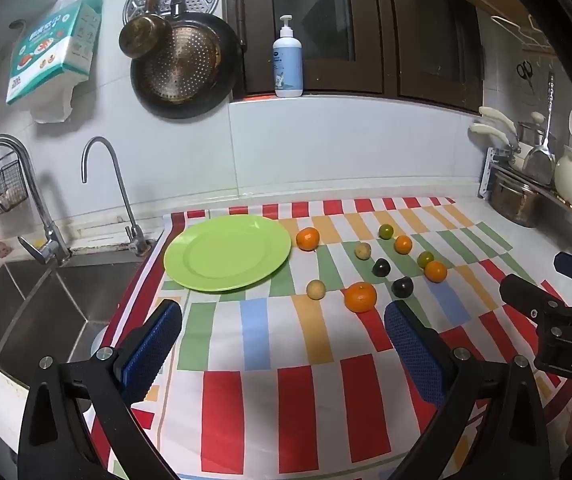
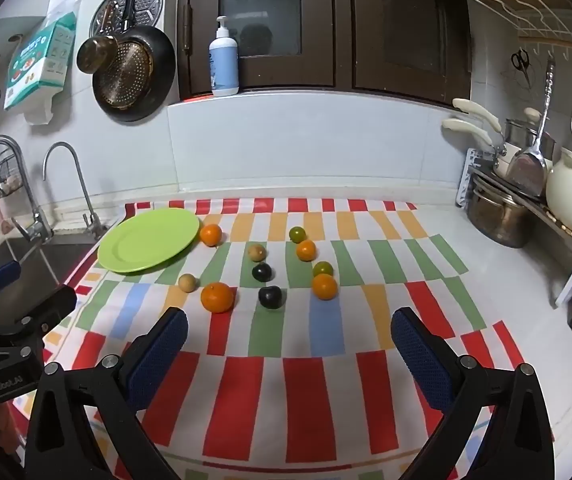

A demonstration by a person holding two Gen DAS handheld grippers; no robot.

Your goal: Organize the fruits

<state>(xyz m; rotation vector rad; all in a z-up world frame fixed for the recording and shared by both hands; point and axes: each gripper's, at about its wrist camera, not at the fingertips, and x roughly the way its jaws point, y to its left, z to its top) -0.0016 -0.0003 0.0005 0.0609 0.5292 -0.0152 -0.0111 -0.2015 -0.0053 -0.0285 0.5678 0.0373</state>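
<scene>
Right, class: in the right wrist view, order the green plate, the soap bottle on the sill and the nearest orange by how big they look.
1. Green plate, clearly largest.
2. Soap bottle.
3. Nearest orange, smallest.
The orange lies closer to the camera than the bottle, so true sizes stay unsure.

Ten fruits (image 2: 261, 272) are scattered on a striped cloth (image 2: 310, 392), right of a bare green plate (image 2: 147, 245). The right gripper (image 2: 290, 330) is held open above the cloth, nothing between its pads.

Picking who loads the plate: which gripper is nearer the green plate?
Left. The left gripper hangs open just short of the green plate, slightly to its right; the right gripper, also open, sits further right, before the fruit.
</scene>
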